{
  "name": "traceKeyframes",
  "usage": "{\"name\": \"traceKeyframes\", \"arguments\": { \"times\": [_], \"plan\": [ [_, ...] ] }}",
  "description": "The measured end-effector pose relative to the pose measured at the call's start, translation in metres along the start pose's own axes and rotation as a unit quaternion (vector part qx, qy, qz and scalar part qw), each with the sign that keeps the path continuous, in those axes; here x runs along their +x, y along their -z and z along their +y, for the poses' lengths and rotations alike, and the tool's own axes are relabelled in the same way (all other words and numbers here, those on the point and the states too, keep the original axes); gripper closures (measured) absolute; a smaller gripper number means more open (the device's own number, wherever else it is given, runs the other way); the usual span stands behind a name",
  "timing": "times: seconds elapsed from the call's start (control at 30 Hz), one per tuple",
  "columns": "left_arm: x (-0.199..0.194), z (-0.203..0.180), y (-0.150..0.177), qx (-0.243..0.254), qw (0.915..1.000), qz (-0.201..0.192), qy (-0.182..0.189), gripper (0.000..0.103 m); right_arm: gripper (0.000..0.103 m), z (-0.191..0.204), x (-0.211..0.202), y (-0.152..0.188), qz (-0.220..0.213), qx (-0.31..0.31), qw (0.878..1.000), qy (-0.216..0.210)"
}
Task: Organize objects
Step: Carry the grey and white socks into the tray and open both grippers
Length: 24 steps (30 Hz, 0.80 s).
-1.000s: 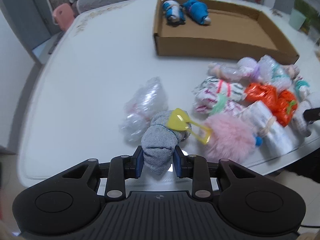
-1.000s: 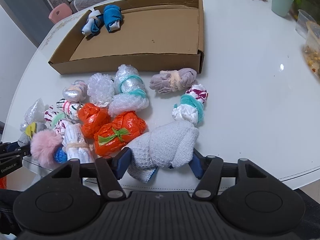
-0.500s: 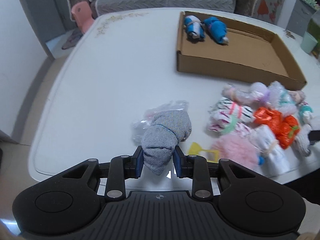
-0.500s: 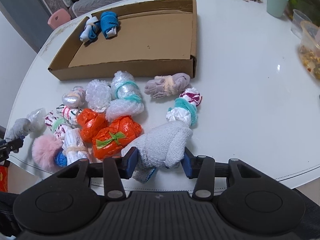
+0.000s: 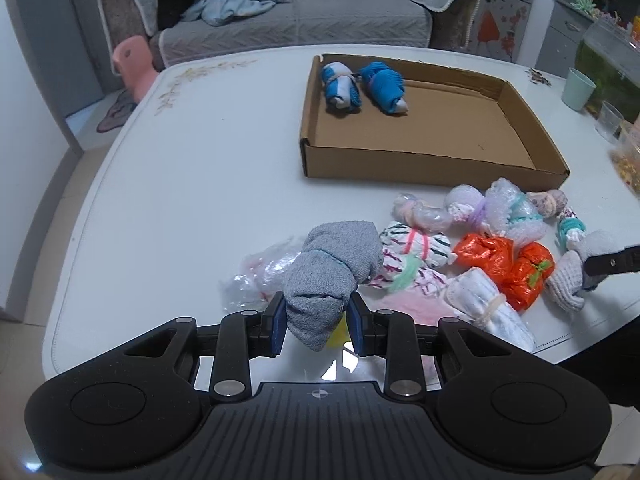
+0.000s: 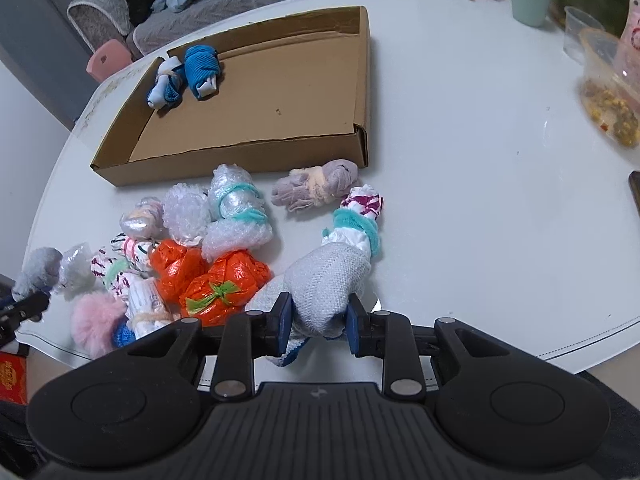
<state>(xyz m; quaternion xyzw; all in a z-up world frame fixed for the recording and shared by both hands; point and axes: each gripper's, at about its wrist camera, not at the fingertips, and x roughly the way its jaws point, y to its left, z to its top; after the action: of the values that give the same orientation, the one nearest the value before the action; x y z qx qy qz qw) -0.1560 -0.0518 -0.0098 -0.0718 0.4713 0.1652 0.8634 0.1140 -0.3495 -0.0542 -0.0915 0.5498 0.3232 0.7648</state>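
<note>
Left hand-held gripper (image 5: 318, 326) clamps grey sock roll (image 5: 332, 276); right hand-held gripper (image 6: 318, 326) clamps white sock roll (image 6: 328, 280).

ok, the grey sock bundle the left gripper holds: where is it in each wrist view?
Left wrist: grey sock bundle at bottom centre, clamped between the blue jaws of the left gripper.
Right wrist: same bundle at the far left edge, small, beside the pile.
Shared landmark: cardboard box with two blue rolls in one corner.
</note>
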Motion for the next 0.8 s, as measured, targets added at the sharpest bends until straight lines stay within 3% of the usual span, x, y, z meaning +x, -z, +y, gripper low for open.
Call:
{"name": "traceKeyframes", "arguments": {
  "times": [0.13,0.53,0.8],
  "plan": [
    [-0.004,-0.003,-0.001,0.005,0.9999,-0.011,0.004,0.066,0.078,-0.007,0.002,-0.002,0.004,0.025,1.0,-0.016],
    [-0.011,-0.005,-0.011,0.011,0.9994,-0.031,0.007,0.066,0.081,-0.025,-0.028,-0.006,-0.043,0.074,0.994,-0.065],
    [-0.016,-0.014,-0.064,0.017,0.9971,-0.068,0.03,0.066,0.081,-0.037,-0.071,-0.042,-0.124,0.086,0.984,-0.093]
  ]
}}
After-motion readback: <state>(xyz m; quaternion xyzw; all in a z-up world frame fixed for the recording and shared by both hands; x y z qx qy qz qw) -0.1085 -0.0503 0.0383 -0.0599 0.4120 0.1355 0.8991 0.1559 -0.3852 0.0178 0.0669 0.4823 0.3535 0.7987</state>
